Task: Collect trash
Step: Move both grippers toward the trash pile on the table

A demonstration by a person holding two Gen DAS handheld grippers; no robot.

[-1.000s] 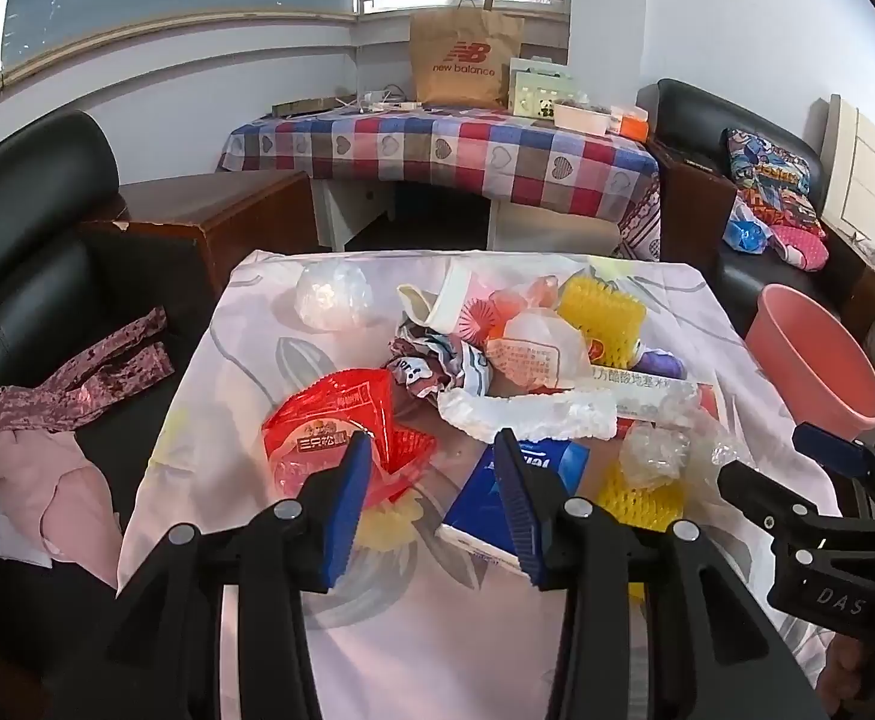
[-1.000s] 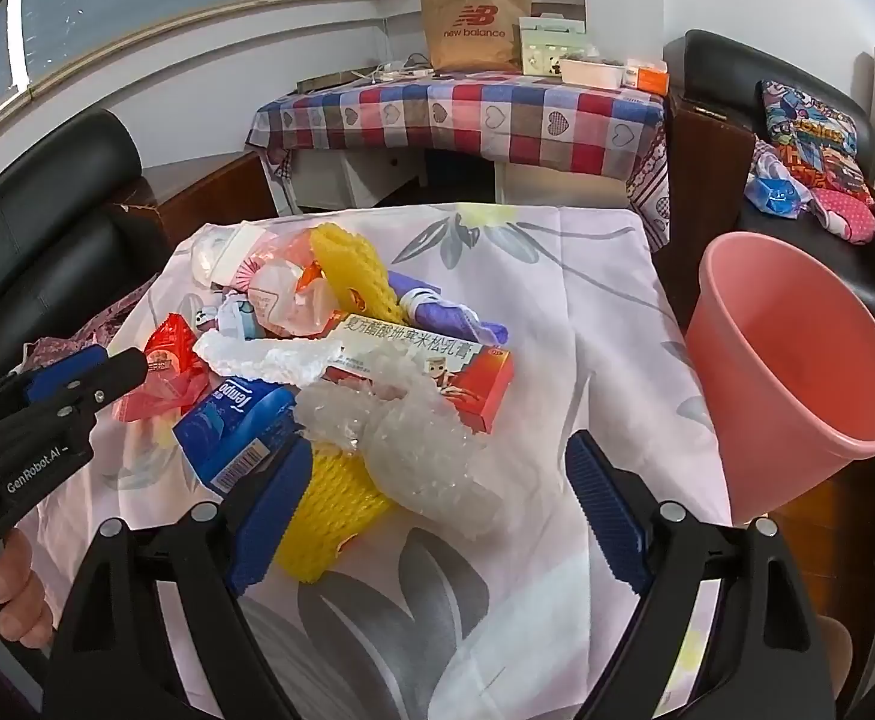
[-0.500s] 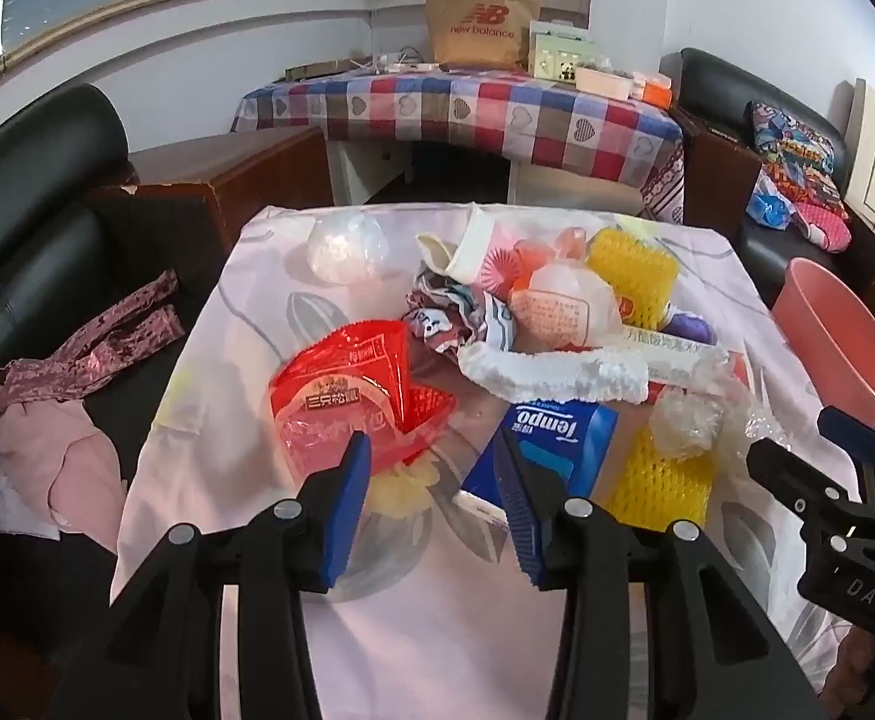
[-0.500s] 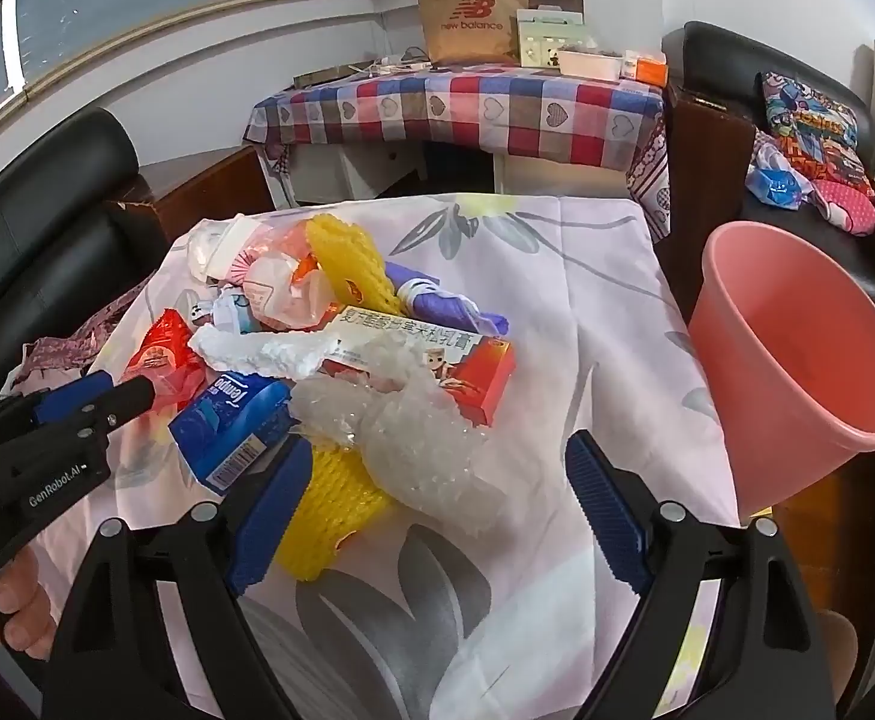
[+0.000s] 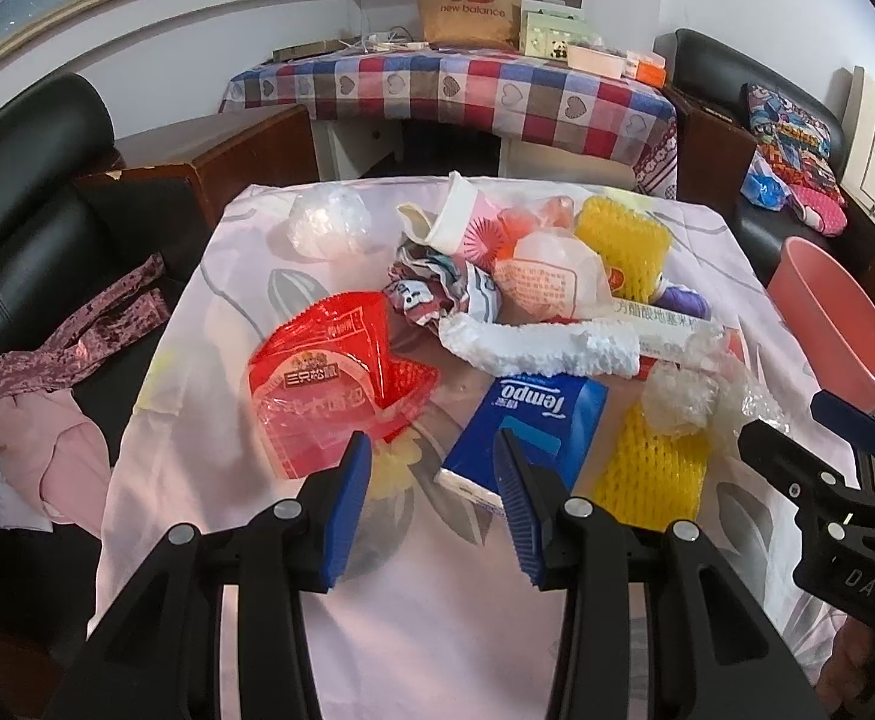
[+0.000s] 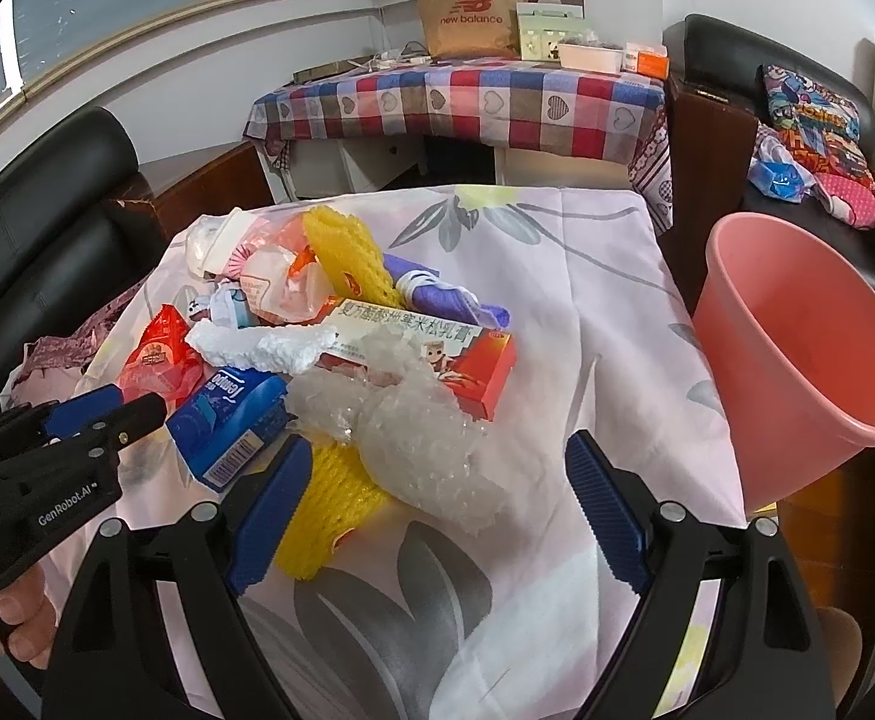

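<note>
Our left tongs (image 5: 431, 495) parted and holding nothing, right tongs (image 6: 431, 507) spread wide, trash heaped on the surface (image 6: 557, 276), two yellow foam nets (image 5: 623, 240), one blue tissue pack (image 5: 533, 426), one pink bin (image 6: 797, 354) just beside

Glossy red plastic wrapper (image 5: 329, 384); matt floral cloth (image 6: 557, 276); smooth pink plastic bucket (image 6: 797, 360)

A lived-in home sitting room.
Black sofas (image 5: 29, 228) are flanking a cloth-draped table (image 6: 605, 276); a checked tablecloth (image 5: 467, 90) is covering a desk.
</note>
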